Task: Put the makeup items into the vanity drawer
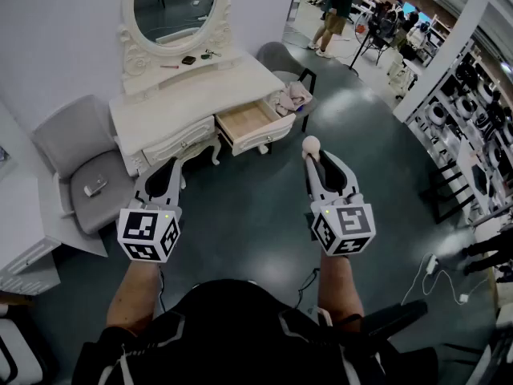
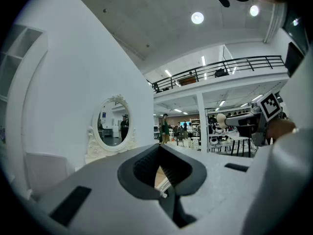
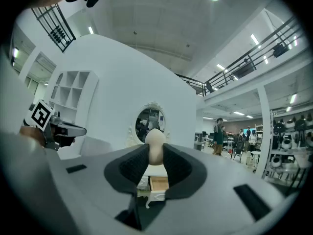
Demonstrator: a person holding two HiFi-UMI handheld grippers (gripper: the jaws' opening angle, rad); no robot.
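Count of items, head view.

- Claws, two: left claw [image 1: 172, 164], right claw [image 1: 312, 156].
- Makeup sponge [image 1: 310, 143], one.
- Vanity worktop [image 1: 232, 83], one, with one oval mirror [image 1: 174, 2].
- Small items on the worktop, three: one dark compact [image 1: 188, 59], one dark piece [image 1: 210, 54] too small to identify, one red stick [image 1: 168, 66].
- Drawers, two: one open drawer [image 1: 248, 121], one closed drawer [image 1: 180, 143].
- Grey chairs, two: near chair [image 1: 68, 137], far chair [image 1: 276, 55].
- Cloth [image 1: 292, 96], one.
- Small grey object [image 1: 94, 186], one.

Bright ceiling lamps [image 2: 197, 17] light evenly; fisheye edges darken.
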